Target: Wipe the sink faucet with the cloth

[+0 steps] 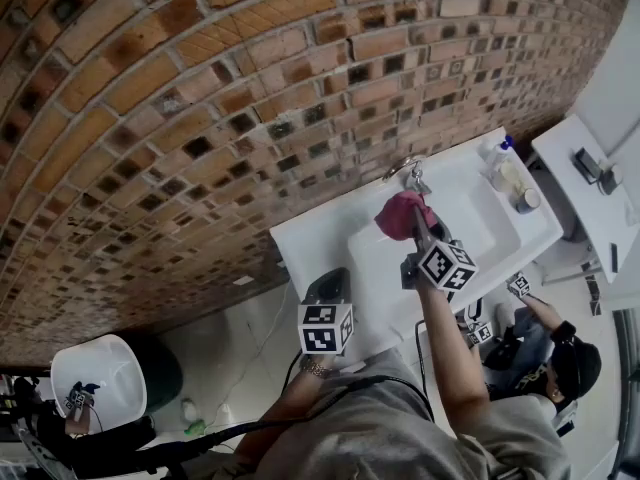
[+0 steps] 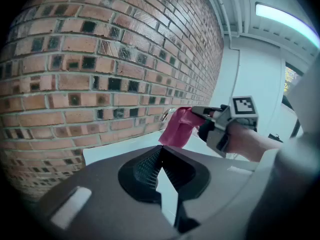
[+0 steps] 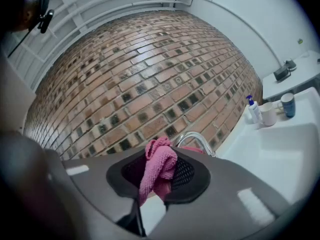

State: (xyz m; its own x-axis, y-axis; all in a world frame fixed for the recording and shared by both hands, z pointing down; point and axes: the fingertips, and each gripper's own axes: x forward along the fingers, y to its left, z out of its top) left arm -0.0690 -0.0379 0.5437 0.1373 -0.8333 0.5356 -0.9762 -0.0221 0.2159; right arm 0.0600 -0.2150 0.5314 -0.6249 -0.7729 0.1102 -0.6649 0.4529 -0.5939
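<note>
A chrome faucet (image 1: 405,171) stands at the back of the white sink (image 1: 480,230), against the brick wall. My right gripper (image 1: 417,230) is shut on a pink cloth (image 1: 398,215), which hangs bunched just in front of the faucet; I cannot tell whether they touch. In the right gripper view the cloth (image 3: 159,169) sits between the jaws with the faucet's arc (image 3: 196,137) right behind it. My left gripper (image 1: 328,288) hovers at the sink's near left edge, shut and holding nothing. Its view shows the cloth (image 2: 177,126) and the right gripper (image 2: 201,112) ahead.
A soap bottle (image 1: 497,150) and cups (image 1: 526,200) stand on the sink's right rim. A white side table (image 1: 590,203) lies further right. Another person (image 1: 560,363) crouches at lower right. A white round bin (image 1: 98,373) is on the floor at lower left.
</note>
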